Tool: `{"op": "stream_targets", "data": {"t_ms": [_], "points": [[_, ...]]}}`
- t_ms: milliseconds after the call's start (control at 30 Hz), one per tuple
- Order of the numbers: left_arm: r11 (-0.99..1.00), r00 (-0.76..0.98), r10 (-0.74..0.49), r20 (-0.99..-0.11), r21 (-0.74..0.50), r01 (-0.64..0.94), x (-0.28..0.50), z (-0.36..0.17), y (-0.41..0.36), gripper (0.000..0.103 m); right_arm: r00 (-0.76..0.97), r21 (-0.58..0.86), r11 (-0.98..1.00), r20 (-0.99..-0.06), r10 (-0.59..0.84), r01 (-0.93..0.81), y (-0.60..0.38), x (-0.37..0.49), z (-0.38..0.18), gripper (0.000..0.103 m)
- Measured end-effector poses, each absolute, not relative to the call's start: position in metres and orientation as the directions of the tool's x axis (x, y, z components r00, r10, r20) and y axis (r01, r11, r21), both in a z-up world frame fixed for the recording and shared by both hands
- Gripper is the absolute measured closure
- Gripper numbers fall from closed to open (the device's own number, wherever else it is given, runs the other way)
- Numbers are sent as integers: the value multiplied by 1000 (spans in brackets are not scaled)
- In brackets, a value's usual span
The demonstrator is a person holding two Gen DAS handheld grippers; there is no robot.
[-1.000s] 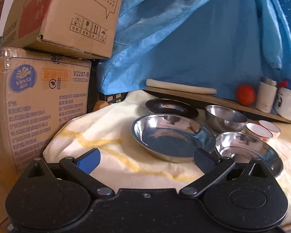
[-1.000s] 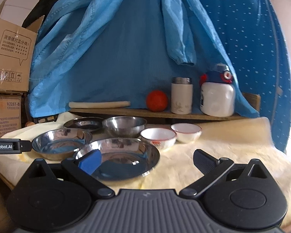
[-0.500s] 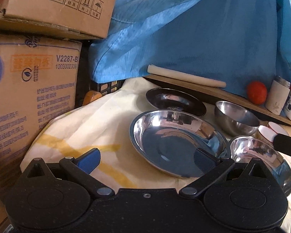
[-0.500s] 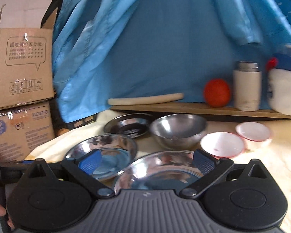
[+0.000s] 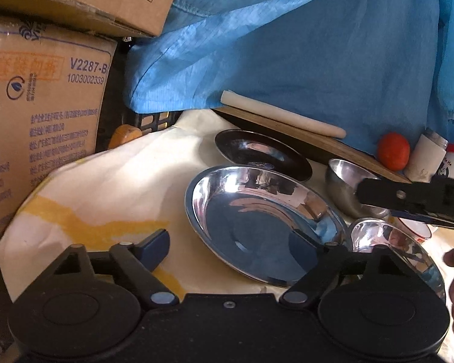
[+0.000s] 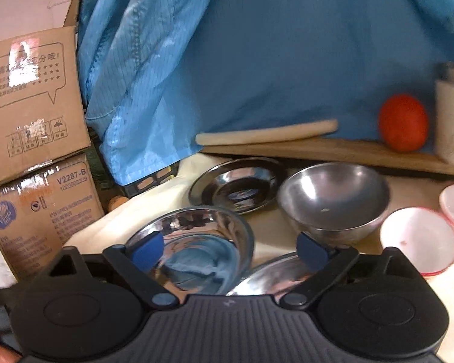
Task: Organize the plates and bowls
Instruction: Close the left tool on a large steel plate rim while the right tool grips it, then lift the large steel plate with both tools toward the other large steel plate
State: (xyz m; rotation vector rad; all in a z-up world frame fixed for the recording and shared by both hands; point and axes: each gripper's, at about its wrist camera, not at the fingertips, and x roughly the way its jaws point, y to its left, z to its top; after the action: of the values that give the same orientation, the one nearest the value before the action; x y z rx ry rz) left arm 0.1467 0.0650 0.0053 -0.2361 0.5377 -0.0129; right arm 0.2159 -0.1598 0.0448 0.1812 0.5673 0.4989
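makeshift storeroom, cardboard boxes, draped cloth

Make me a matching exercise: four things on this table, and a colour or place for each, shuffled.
Things:
1. deep steel bowl
2. ball
3. rolling pin
4. small bowl

Descriptions:
A. orange-red
B. white with a red rim
C. lying on the wooden board
D. plain grey metal, right of the dark saucer

Pairs: 1-D, 2-A, 3-C, 4-B

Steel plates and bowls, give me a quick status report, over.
Both jaws closing, nothing gripped. Left gripper at the big steel plate; right gripper over the second plate. Deep steel bowl untouched. Nothing blocking.
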Motion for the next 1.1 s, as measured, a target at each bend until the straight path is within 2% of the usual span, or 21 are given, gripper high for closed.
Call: {"op": "stream_targets", "data": {"t_ms": [167, 433, 600, 767, 867, 933, 1100], "points": [[963, 862, -89, -500, -263, -52, 149, 3, 70, 30, 699, 318, 855, -493, 518, -409, -149, 231, 39, 14], [951, 864, -96, -494, -301, -67, 151, 0, 78, 51, 674, 304, 869, -550, 494, -390, -133, 255, 30, 28], [949, 862, -92, -499, -307, -77, 152, -1, 80, 59, 663, 278, 885, -588, 464, -373, -128, 265, 24, 42], [942, 865, -95, -493, -324, -82, 151, -3, 83, 66, 651, 257, 897, -620, 439, -360, -124, 269, 19, 49], [941, 866, -93, -491, -328, -85, 150, -3, 83, 71, 647, 241, 902, -632, 426, -358, -121, 270, 16, 61], [938, 868, -98, -487, -338, -83, 150, -3, 84, 79, 645, 234, 904, -639, 420, -357, -119, 269, 15, 67], [932, 872, -91, -480, -350, -96, 148, -3, 87, 81, 648, 240, 905, -635, 420, -352, -118, 267, 15, 72]]}}
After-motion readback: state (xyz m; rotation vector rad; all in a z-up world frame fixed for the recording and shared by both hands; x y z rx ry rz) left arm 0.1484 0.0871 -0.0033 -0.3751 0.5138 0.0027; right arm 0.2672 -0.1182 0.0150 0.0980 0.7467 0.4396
